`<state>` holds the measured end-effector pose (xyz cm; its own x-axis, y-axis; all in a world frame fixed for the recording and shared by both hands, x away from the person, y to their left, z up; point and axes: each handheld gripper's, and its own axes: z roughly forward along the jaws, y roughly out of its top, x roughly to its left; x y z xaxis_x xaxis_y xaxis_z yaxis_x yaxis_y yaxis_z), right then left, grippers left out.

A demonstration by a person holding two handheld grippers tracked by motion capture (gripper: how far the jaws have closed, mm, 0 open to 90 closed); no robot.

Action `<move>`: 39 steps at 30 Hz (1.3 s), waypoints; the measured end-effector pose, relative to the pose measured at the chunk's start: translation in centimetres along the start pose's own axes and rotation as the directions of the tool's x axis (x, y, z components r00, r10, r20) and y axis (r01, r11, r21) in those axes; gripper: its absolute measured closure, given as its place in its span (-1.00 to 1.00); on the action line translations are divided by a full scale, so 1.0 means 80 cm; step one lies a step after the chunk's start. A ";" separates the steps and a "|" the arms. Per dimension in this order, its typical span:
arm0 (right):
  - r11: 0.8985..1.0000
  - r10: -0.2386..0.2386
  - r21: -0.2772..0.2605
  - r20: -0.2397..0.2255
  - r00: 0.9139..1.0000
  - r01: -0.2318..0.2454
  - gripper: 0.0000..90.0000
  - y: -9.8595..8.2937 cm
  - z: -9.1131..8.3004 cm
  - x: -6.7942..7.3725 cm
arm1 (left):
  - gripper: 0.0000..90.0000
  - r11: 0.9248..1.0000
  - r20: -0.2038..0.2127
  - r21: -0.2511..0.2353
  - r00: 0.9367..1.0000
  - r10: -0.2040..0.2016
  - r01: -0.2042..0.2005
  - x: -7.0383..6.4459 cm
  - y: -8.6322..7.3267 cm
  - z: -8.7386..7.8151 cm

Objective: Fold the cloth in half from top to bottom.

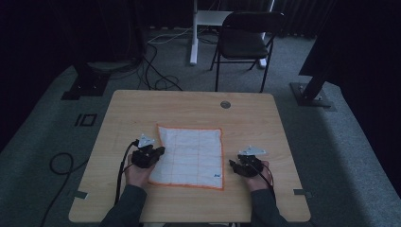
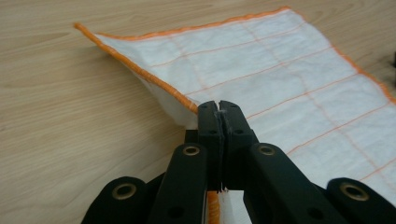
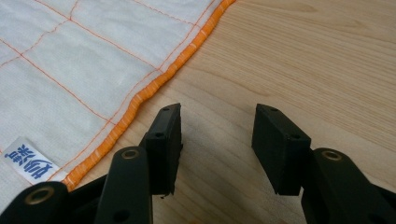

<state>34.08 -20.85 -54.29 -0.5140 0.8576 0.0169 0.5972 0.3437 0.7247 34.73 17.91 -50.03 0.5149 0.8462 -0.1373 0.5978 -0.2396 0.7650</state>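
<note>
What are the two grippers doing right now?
Left gripper: shut on the cloth edge.
Right gripper: open, holding nothing, beside the cloth.

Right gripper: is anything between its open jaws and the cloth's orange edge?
Nothing visible. The right gripper hangs open over bare table, with the cloth hem just beside its jaw and no object between. The left gripper is shut on the cloth's opposite edge.

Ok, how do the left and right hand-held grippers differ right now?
The left hand-held gripper has its jaws shut on the cloth's orange hem, lifting that edge slightly; the right hand-held gripper has its jaws open with bare table between them. The left touches the cloth; the right sits beside its edge, apart. Both are black and low over the table.
</note>
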 end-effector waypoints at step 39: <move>1.000 -0.002 0.000 -0.002 1.000 0.002 0.16 0.000 0.001 -0.001 | 0.99 0.991 0.133 0.031 0.983 0.124 -0.129 -0.074 0.042 0.052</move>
<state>34.15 -20.86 -54.30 -0.5166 0.8561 0.0165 0.5959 0.3456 0.7249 36.24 10.09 -49.24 0.6620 0.7391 -0.1242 0.5452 -0.3612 0.7565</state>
